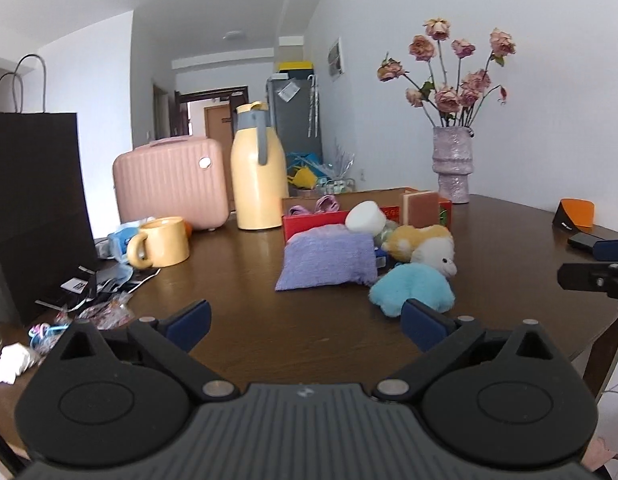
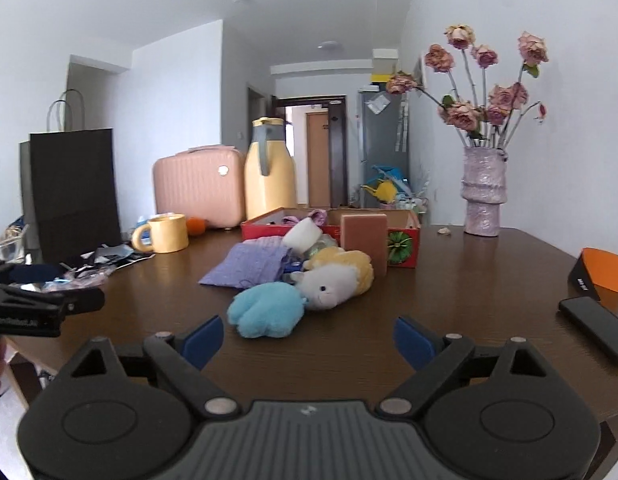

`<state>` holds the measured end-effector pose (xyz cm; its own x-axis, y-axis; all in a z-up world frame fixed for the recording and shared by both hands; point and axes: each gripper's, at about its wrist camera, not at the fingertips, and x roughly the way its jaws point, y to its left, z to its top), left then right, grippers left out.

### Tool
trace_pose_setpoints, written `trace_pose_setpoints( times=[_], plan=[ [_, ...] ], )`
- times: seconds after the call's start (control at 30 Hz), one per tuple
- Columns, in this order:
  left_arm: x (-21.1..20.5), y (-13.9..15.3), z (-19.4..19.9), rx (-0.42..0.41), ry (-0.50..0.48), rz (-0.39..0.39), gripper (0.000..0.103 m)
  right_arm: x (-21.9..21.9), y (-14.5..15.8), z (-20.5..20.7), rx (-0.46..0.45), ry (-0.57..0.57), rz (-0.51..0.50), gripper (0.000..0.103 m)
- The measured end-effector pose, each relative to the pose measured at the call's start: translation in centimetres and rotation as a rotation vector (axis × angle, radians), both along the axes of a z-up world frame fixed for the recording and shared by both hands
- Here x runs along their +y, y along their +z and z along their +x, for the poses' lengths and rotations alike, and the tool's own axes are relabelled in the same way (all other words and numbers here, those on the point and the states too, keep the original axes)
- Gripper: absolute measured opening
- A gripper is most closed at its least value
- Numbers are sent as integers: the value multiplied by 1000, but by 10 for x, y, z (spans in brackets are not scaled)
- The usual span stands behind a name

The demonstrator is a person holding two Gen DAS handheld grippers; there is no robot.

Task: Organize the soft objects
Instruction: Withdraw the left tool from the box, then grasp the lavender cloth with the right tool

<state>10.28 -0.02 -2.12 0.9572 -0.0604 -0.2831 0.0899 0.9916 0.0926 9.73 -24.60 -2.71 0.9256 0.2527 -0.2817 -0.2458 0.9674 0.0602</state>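
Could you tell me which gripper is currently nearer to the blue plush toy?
Left. The left gripper has one pad beside the blue plush toy; the right gripper sits slightly short of it.

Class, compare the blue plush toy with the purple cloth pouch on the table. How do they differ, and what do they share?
The blue plush toy is rounded, fluffy and nearest the grippers; the purple cloth pouch is flatter, rectangular and woven-looking, lying further back. The toy lies against the white plush; the pouch leans towards the red box. Both look soft and rest on the table.
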Motion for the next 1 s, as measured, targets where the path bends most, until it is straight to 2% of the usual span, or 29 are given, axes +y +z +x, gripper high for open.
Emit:
trace_pose_setpoints(
  times=[0.2,0.37,0.5,0.6,0.7,0.8,0.83,0.87,1.0],
  plan=[
    [-1,-9,14,37,-5,-2,103,0,-1,9,15,0,12,92],
    [7,-9,48,56,16,-9,103,-2,-3,29,45,0,38,91],
    [22,-3,108,47,28,1,103,7,5,68,70,27,73,90],
    [39,-4,167,119,-11,-68,102,21,11,111,93,48,98,86],
    [42,-13,215,176,-87,-39,98,41,11,165,134,76,118,79],
    [51,-25,255,260,-138,-133,91,61,4,216,192,93,124,69],
    [55,-29,266,298,-151,-171,85,66,1,231,212,94,134,64],
    [58,-33,274,330,-161,-198,75,70,-3,245,229,95,147,61],
    [69,-41,283,401,-238,-301,58,87,-20,283,306,98,145,48]
  ],
)
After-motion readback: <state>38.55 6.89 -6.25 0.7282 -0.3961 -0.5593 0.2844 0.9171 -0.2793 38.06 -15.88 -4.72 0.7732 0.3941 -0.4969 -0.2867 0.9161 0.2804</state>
